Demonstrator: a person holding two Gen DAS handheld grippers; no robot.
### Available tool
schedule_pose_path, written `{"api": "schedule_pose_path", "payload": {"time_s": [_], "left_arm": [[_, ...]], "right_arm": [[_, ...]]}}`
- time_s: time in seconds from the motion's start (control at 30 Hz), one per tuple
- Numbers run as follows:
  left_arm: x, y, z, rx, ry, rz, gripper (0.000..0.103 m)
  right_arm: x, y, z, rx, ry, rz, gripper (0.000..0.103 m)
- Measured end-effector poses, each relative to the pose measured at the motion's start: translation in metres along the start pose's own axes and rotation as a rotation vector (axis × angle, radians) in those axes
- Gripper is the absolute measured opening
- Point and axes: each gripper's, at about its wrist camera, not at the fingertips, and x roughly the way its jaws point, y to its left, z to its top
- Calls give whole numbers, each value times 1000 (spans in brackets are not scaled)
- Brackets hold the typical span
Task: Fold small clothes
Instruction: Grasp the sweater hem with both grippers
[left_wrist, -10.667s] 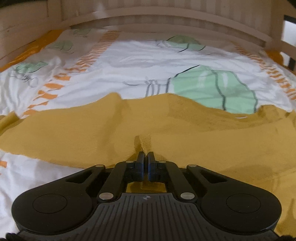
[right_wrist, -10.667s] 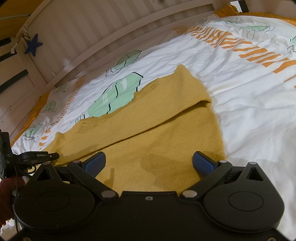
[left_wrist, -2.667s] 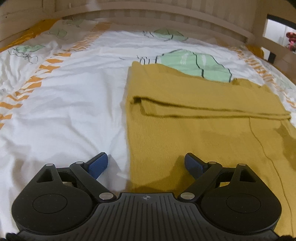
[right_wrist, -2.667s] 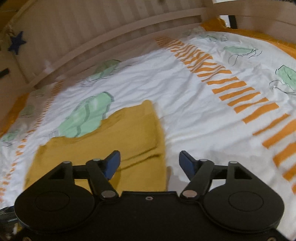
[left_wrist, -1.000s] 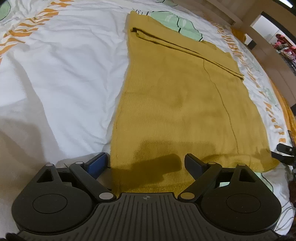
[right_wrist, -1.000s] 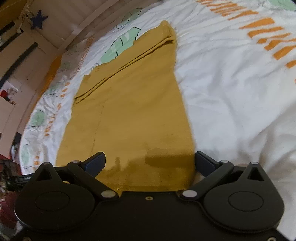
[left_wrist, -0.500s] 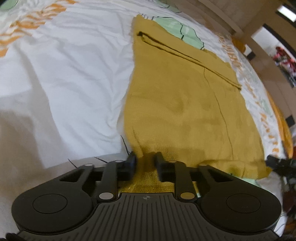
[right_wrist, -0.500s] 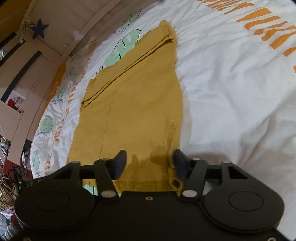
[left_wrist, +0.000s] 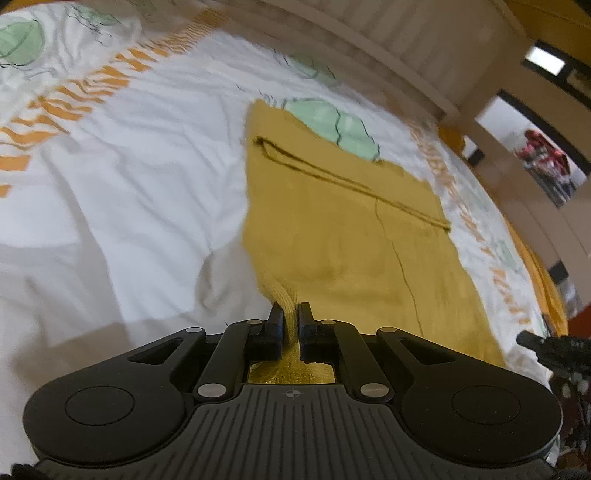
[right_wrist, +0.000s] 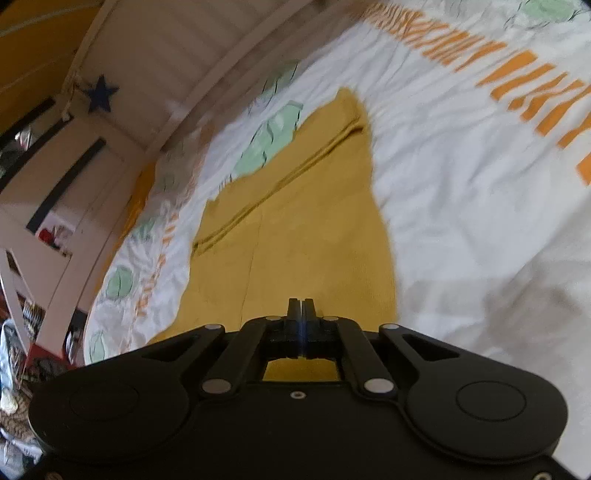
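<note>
Left gripper (left_wrist: 290, 312) pinching mustard knit garment's (left_wrist: 343, 221) near hem (apparently bunched).

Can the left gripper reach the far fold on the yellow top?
Probably yes. The left hand-held gripper is shut on the top's near hem; nothing lies on the cloth before the fold.

I count one yellow garment (left_wrist: 332, 236) lying on one bed cover (left_wrist: 122, 206). I have two grippers: the left gripper (left_wrist: 290, 314), and the right gripper (right_wrist: 301, 308). Green leaf prints (left_wrist: 332, 125) on the cover: three clear from my left camera, with others too blurred to count. One dark blue star (right_wrist: 100, 93) hangs on one headboard (right_wrist: 192, 55).
</note>
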Motion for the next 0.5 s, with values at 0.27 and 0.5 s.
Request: {"api": "schedule_pose_path", "payload": {"time_s": [0.27,0.5], "left_arm": [[7,3,-9,-8,43,9,7],[6,12,-10,-46,41,2,7]], "right_arm": [[11,-13,-2,15,109,-116,48],[35,-2,-2,-118,207,-214,58]]}}
